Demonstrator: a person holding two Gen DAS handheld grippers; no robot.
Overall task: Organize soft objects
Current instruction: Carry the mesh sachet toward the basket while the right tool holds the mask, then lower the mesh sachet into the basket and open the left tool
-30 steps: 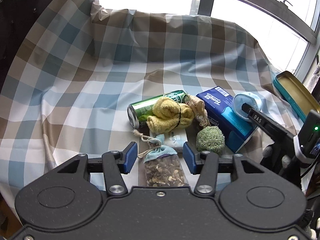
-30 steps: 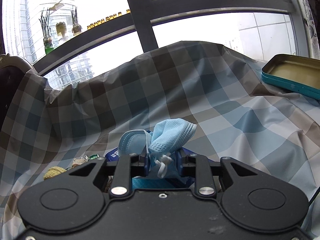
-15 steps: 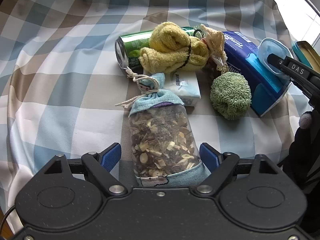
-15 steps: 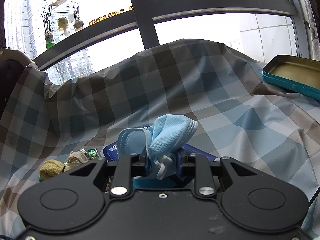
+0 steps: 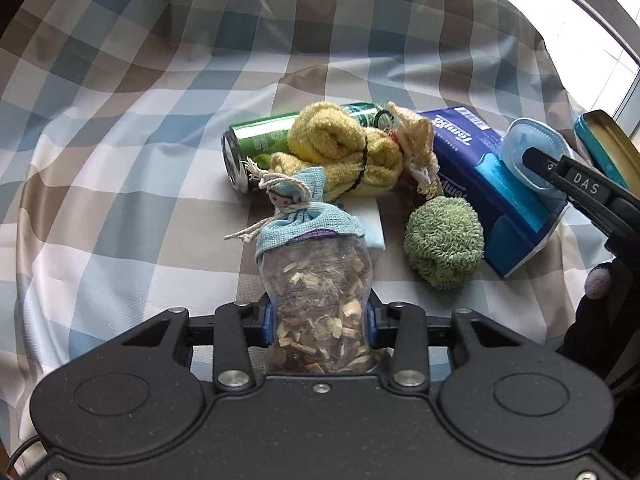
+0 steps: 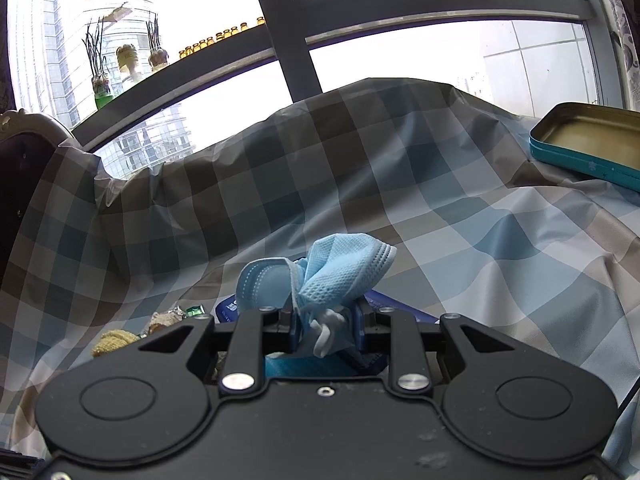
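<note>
My left tongs, having just closed, are squeezing the sachet; only the right view is showing my right tongs pinching the face mask.

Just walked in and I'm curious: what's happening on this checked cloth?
A person is sorting soft things with a gripper in each hand. The left gripper has just closed on a sachet of dried bits lying on the cloth. The right gripper holds a crumpled blue face mask above a tissue pack. An open tin sits nearby.
</note>
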